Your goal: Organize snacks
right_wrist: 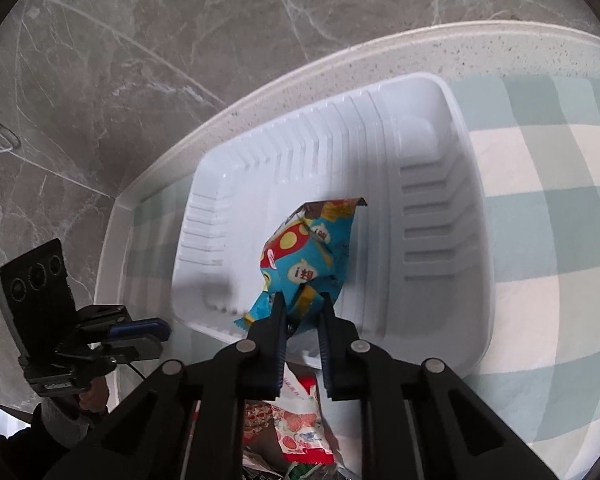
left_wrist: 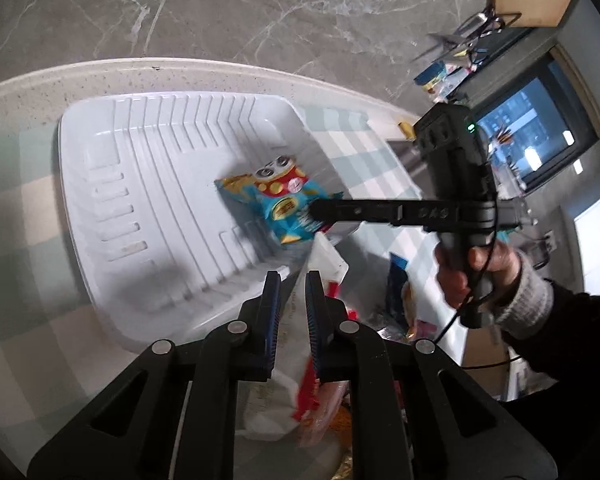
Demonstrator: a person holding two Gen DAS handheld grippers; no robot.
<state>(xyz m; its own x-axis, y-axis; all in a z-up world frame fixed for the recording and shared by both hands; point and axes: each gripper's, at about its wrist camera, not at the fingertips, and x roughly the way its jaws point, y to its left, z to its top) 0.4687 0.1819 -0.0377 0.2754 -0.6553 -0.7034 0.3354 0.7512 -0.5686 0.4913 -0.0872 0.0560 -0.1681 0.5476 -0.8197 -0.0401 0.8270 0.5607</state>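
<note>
Now placing the first snack in the tray.
Left gripper [left_wrist: 293, 280] hovers, jaws slightly parted and empty, above the white-and-red packet [left_wrist: 324, 264] beside the white tray [left_wrist: 100, 128]; right gripper [right_wrist: 302, 300] lowers the blue snack packet [right_wrist: 306, 256] into it (jaws apparently loosening), so releasing comes next.

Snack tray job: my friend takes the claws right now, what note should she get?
Right claw: shut on the blue snack bag, over the white tray.
Left claw: fingers apart, nothing gripped, above a white packet beside the tray.
Done: the blue bag is at the tray, not yet let go.
Left: release it, then move the packets from the checked cloth into the tray.
</note>
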